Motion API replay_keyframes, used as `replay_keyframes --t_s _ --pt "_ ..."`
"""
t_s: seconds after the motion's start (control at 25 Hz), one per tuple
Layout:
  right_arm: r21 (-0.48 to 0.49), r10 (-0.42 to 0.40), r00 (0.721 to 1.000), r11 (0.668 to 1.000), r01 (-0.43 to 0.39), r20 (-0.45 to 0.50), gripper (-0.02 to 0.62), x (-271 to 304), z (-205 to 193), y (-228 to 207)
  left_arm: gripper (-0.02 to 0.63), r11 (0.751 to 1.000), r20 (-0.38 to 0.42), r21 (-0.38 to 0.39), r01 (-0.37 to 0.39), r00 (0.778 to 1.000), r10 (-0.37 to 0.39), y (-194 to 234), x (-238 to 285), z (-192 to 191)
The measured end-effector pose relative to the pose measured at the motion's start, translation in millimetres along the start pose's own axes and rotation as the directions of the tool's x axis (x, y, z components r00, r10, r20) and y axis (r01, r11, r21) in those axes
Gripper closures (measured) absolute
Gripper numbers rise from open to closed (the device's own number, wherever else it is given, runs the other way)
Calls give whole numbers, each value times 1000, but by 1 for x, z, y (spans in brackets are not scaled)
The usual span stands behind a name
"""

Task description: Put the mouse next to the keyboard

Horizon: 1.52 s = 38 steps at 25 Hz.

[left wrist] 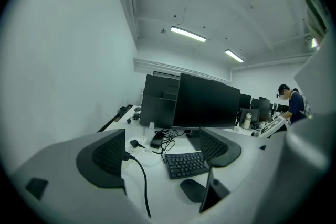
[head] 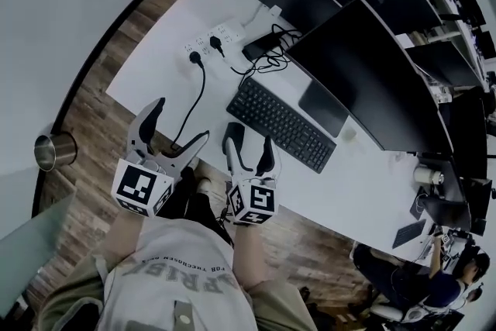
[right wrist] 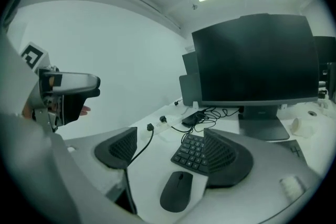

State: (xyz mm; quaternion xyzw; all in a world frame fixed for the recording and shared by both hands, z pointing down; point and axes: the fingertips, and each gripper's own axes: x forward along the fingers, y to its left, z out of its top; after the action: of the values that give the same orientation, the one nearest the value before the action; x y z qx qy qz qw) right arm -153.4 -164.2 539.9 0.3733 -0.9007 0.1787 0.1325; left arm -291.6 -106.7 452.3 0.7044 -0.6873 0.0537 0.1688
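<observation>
Flat black oval mouse [right wrist: 176, 191] on white desk [right wrist: 157, 162], near front edge, just beside slim black keyboard [right wrist: 193, 150]. Right gripper [right wrist: 170, 139] jaws apart, nothing clamped. Left gripper [left wrist: 163, 136] wide open too, empty. Head view: mouse hidden behind right gripper, can't make it out.

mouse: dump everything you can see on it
The mouse is a low oval, dark and matte, plastic by the look, with a short centre mark, probably the wheel, toward its far end. No cable shows. It lies flat on the white desk near the front edge, just short of the keyboard corner and apart from it. It sits between the open jaws of the right tool, and neither jaw appears to touch it.
</observation>
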Motion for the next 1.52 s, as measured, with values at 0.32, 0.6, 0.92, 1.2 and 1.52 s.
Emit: replay_keyframes --t_s 0.32,0.6,0.92,1.2,1.52 --pt "-8 -53 985 999 52 -164 209 38 -62 -5 181 999 -24 -4 36 999 -36 18 23 -4" --pt "-7 -89 944 996 92 -318 209 50 -121 -12 181 999 -15 -15 49 999 -49 24 35 0" --pt "-21 -132 890 990 137 -436 210 53 -162 -20 181 998 -41 1 61 997 -61 30 42 -4" --pt "-26 -139 861 989 145 -490 273 52 -174 -26 181 997 -39 -9 72 997 -73 29 49 -2" --pt "0 -128 853 989 148 -507 295 51 -173 -24 181 992 -56 29 120 991 -119 18 57 -1"
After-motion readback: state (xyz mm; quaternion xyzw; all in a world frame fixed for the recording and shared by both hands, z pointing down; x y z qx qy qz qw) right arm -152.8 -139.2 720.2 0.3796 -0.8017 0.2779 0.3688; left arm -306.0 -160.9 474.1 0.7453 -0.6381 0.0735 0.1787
